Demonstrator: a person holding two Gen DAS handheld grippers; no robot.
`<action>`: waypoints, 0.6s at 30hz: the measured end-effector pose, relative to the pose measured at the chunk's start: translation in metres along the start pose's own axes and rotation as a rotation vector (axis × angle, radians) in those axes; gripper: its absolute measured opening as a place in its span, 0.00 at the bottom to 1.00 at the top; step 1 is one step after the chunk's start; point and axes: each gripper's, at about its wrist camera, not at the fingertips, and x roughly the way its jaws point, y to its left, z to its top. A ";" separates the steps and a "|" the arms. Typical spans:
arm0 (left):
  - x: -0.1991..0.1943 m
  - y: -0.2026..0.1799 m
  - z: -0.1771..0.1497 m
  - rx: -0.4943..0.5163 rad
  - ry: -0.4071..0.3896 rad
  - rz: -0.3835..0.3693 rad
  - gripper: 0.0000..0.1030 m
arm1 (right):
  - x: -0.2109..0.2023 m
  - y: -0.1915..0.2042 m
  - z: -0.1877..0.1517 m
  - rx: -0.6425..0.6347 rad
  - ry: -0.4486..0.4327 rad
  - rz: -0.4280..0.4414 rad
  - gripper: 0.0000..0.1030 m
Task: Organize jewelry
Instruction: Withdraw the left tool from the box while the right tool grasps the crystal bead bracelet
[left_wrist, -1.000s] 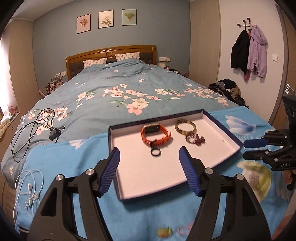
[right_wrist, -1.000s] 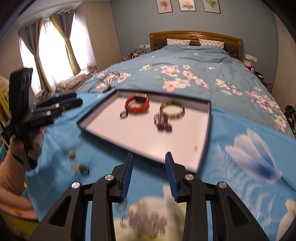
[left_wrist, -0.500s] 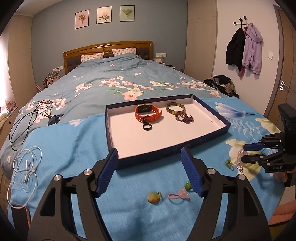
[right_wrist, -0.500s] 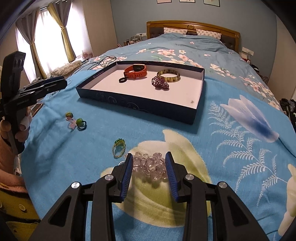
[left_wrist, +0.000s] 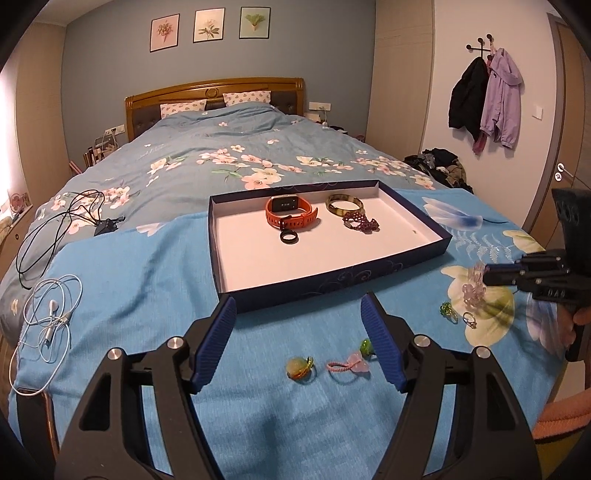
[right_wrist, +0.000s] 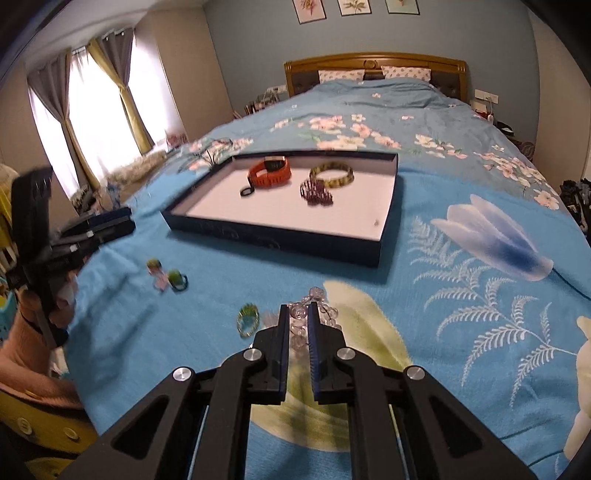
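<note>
A dark blue tray (left_wrist: 332, 284) (right_wrist: 280, 238) with a white floor lies on the bed. It holds an orange watch (left_wrist: 291, 216) (right_wrist: 269, 173), a black ring (left_wrist: 289, 237), a mottled bangle (left_wrist: 344, 204) (right_wrist: 331, 175) and a dark red bead bracelet (left_wrist: 360, 223) (right_wrist: 316, 194). My right gripper (right_wrist: 297, 321) (left_wrist: 491, 277) is shut on a clear bead bracelet (right_wrist: 314, 314) (left_wrist: 472, 288), lifted just off the cover. My left gripper (left_wrist: 299, 343) is open and empty in front of the tray. Green rings (left_wrist: 447, 309) (right_wrist: 248, 319) and small hair ties (left_wrist: 349, 363) (right_wrist: 168, 278) lie loose on the cover.
White earphones (left_wrist: 51, 317) and black cables (left_wrist: 66, 221) lie on the bed's left side. Coats (left_wrist: 484, 99) hang on the right wall. Curtained windows (right_wrist: 88, 122) are at the left in the right wrist view.
My right gripper closed on the clear bead bracelet and lifted it. My left gripper drew back from the tray, so the loose rings and hair ties came into view.
</note>
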 end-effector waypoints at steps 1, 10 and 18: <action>-0.001 0.000 -0.001 0.001 -0.002 -0.003 0.67 | -0.003 0.000 0.002 0.006 -0.014 0.000 0.08; -0.012 -0.010 -0.014 0.042 -0.002 -0.060 0.67 | -0.019 0.001 0.012 0.024 -0.092 0.007 0.08; -0.006 -0.027 -0.028 0.097 0.055 -0.108 0.62 | -0.017 0.001 0.013 0.029 -0.102 0.016 0.08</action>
